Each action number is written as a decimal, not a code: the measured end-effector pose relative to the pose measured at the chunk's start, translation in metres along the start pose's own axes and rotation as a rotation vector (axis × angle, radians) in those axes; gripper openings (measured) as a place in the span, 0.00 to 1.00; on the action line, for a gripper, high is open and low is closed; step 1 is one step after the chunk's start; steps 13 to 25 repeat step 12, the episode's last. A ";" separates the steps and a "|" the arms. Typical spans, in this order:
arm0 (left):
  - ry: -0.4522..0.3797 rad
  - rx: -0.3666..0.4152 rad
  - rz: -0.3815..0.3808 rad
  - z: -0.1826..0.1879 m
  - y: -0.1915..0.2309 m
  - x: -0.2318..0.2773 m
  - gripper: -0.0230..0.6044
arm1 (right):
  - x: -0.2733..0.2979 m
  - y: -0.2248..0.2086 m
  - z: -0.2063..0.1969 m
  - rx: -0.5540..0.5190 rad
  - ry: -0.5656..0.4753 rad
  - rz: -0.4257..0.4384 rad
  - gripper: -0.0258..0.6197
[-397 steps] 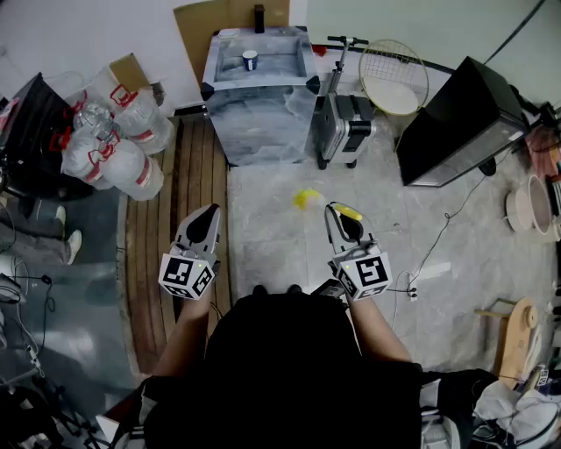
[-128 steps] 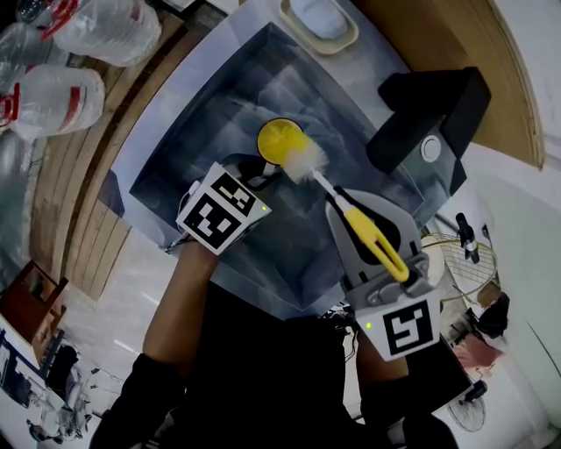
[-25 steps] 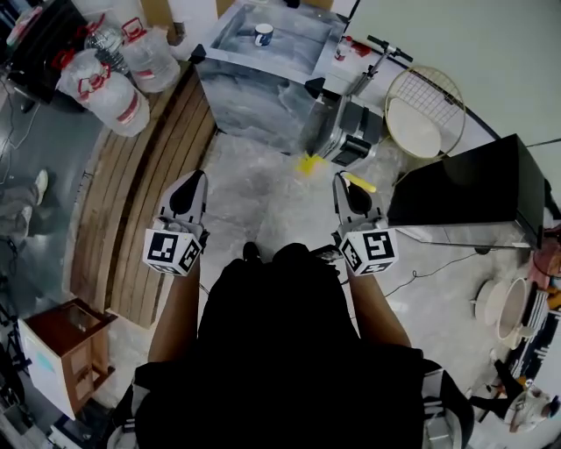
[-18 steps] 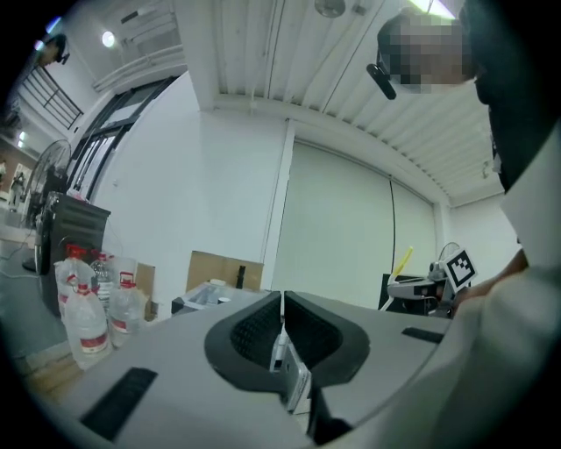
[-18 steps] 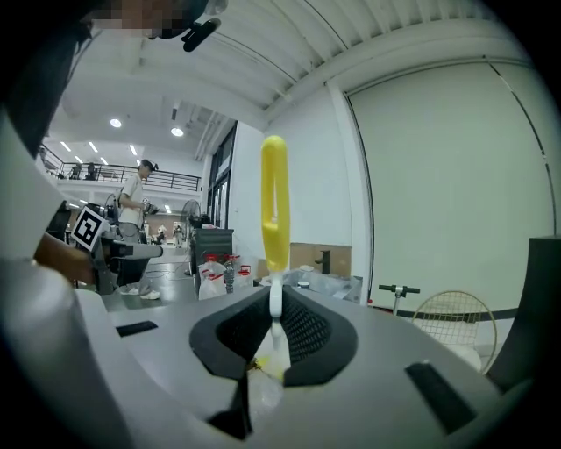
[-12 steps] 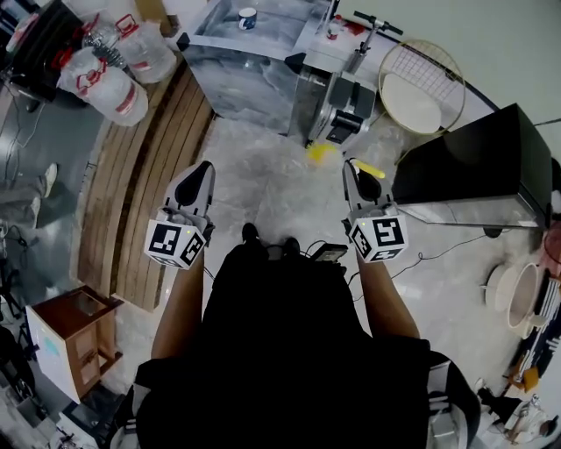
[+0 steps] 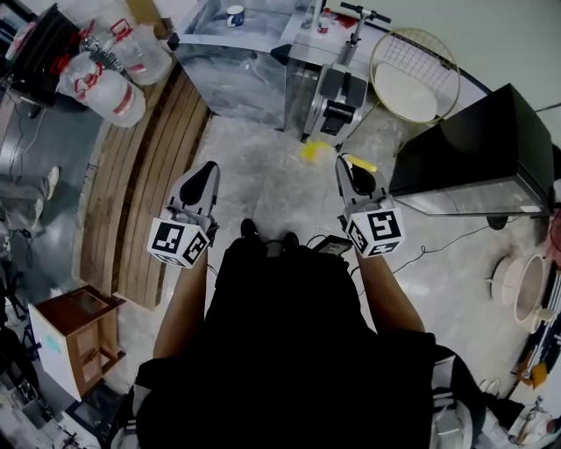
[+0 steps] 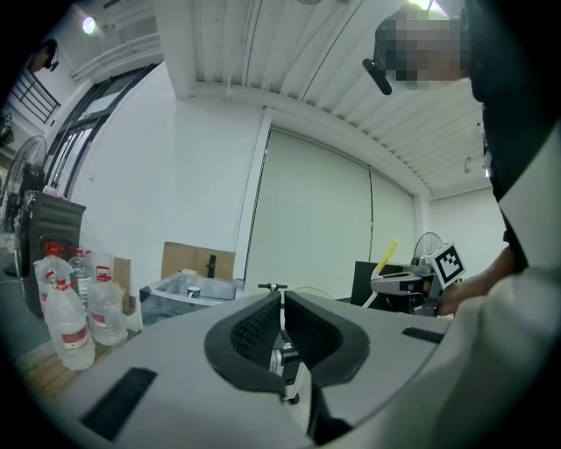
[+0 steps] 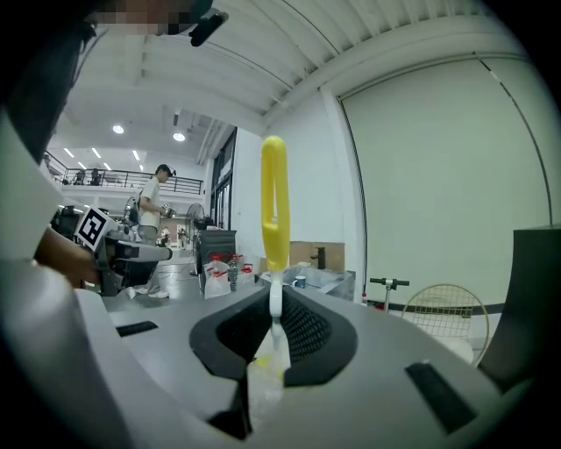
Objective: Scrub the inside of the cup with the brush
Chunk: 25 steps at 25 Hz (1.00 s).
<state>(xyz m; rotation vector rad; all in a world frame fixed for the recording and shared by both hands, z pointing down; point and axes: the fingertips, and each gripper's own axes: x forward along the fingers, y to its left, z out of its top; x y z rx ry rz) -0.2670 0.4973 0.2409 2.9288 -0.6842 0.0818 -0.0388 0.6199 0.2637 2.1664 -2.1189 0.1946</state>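
Brush (image 9: pixel 273 202) is pinched in the R gripper (image 9: pixel 276 302), jaws closed on its thin white neck. The yellow loop handle sticks up above the jaws and the bristle end hangs below them. Cup (image 7: pixel 235 15), blue & white, is far ahead of both grippers, standing in the grey sink (image 7: pixel 230 77), well apart from the brush. L gripper (image 8: pixel 281 302) has its jaws nearly together w/ nothing btwn them, and is held level alongside the R one. Ahead of the L gripper & off to its left are water jugs (image 7: pixel 112 77) and wood boards (image 7: pixel 145 188). Ahead of the R gripper are a scooter (image 7: pixel 340 110) and a round wire frame (image 7: pixel 412 74), w/ a black box (image 7: pixel 478 140) to its right.
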 end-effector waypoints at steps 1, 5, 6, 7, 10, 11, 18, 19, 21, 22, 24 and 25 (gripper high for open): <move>-0.001 -0.002 -0.005 0.000 -0.003 0.000 0.08 | -0.001 -0.001 -0.001 0.000 0.002 0.003 0.10; 0.002 0.000 -0.006 -0.001 -0.010 -0.004 0.08 | -0.003 -0.001 -0.002 0.003 -0.004 0.013 0.10; 0.002 0.001 -0.002 -0.001 -0.011 -0.005 0.08 | -0.003 0.000 -0.001 0.003 -0.006 0.016 0.10; 0.002 0.002 0.000 0.000 -0.011 -0.007 0.08 | -0.003 0.001 -0.001 0.002 -0.007 0.019 0.10; -0.001 0.004 0.005 0.002 -0.010 -0.012 0.08 | -0.003 0.006 -0.001 0.000 -0.004 0.025 0.10; -0.002 0.004 0.007 0.003 -0.010 -0.014 0.08 | -0.003 0.007 -0.002 0.000 -0.002 0.026 0.10; -0.003 0.004 0.009 0.004 -0.009 -0.016 0.08 | -0.004 0.008 -0.002 0.000 -0.001 0.027 0.10; -0.003 0.004 0.009 0.004 -0.009 -0.016 0.08 | -0.004 0.008 -0.002 0.000 -0.001 0.027 0.10; -0.003 0.004 0.009 0.004 -0.009 -0.016 0.08 | -0.004 0.008 -0.002 0.000 -0.001 0.027 0.10; -0.003 0.004 0.009 0.004 -0.009 -0.016 0.08 | -0.004 0.008 -0.002 0.000 -0.001 0.027 0.10; -0.003 0.004 0.009 0.004 -0.009 -0.016 0.08 | -0.004 0.008 -0.002 0.000 -0.001 0.027 0.10; -0.003 0.004 0.009 0.004 -0.009 -0.016 0.08 | -0.004 0.008 -0.002 0.000 -0.001 0.027 0.10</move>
